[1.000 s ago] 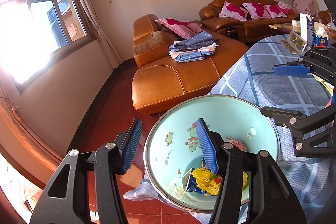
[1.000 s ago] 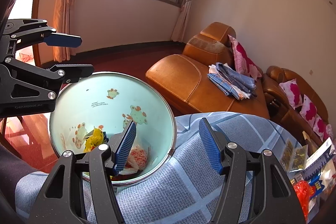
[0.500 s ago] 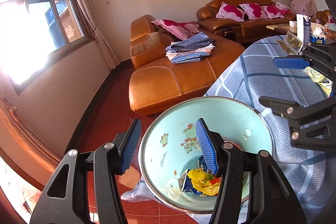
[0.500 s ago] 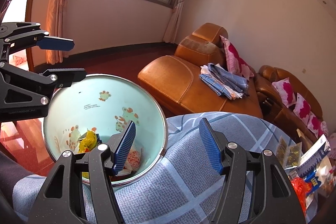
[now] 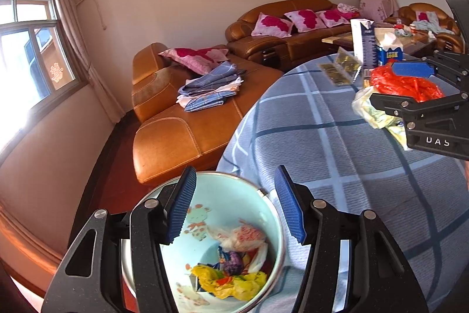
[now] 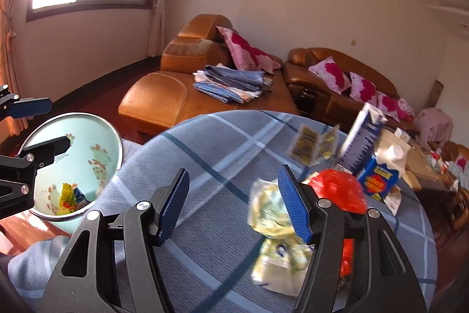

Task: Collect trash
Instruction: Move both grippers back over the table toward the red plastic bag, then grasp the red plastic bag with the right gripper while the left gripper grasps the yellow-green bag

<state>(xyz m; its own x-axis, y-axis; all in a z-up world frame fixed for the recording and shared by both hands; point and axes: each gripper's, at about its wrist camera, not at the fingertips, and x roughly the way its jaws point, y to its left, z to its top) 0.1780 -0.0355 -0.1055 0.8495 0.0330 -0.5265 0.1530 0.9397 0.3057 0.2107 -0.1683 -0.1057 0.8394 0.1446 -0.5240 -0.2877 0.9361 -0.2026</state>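
Note:
A light blue bin (image 5: 214, 195) with cartoon animals stands at the table's edge, holding yellow wrappers (image 5: 231, 283) and a pink-white bag (image 5: 246, 233). My left gripper (image 5: 234, 210) hovers open over its rim, with nothing between the fingers. The bin (image 6: 96, 154) also shows at the left of the right wrist view, with the left gripper (image 6: 41, 128) above it. My right gripper (image 6: 234, 204) is open above the blue checked tablecloth (image 6: 219, 143). A pale yellow wrapper (image 6: 269, 204) lies just behind its right finger, and a red plastic bag (image 6: 337, 189) beyond that.
Further back on the table are golden packets (image 6: 310, 143), a tall blue-white carton (image 6: 363, 143) and a blue box (image 6: 378, 181) with white tissue. A brown leather sofa (image 5: 181, 137) with folded cloths (image 5: 211, 90) stands past the table's edge.
The right gripper has swung away from the bin, rightward over the table to the yellow wrapper and red bag. The left gripper has shifted right, so the bin now sits low between its fingers.

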